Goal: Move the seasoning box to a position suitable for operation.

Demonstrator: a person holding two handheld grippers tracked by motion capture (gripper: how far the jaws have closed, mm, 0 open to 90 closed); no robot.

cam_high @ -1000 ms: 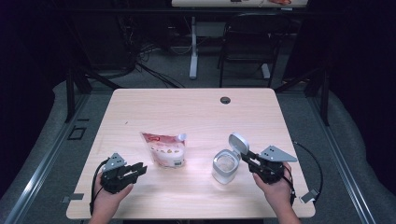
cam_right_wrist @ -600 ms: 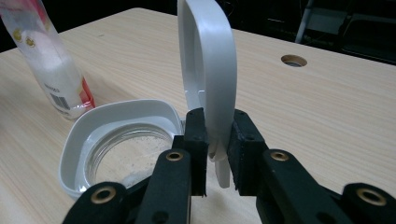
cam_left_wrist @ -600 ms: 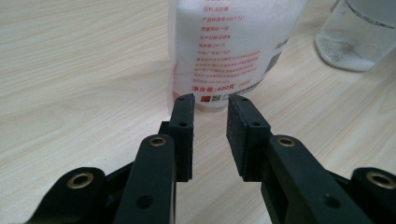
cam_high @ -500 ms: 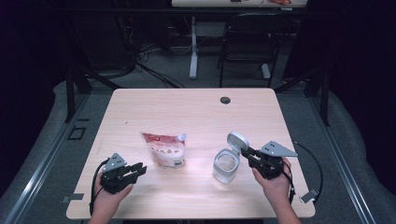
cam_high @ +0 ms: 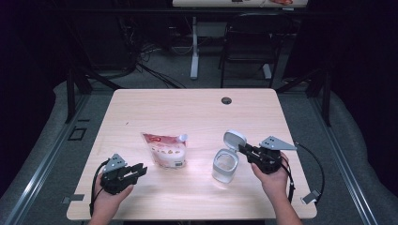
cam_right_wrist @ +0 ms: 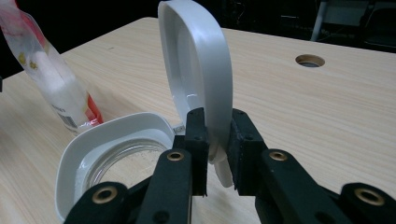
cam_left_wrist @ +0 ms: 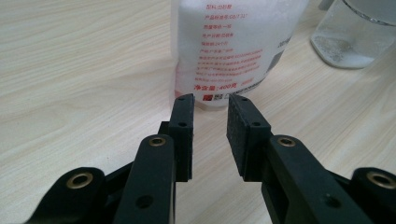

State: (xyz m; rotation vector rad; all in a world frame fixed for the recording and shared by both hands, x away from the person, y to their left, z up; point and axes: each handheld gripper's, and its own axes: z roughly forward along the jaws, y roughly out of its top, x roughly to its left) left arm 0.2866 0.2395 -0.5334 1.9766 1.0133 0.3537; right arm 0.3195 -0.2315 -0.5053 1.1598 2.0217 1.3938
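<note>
Right gripper (cam_right_wrist: 214,140): jaws have just been closing, now clamped on the edge of the hinged lid (cam_right_wrist: 196,74), which stands more upright than 1 s ago; judged: jar opening is now clear for filling. Jar (cam_high: 224,165) sits right of centre on the table (cam_high: 187,108), clear glass, white square collar, a little white powder at the bottom. Left gripper (cam_left_wrist: 211,105): jaws apart, nothing between them, resting just short of the pouch (cam_high: 165,150), which lies near the jar, white with red print.

Pouch (cam_high: 165,150) left of jar (cam_high: 225,165) — both on table (cam_high: 187,110).
</note>
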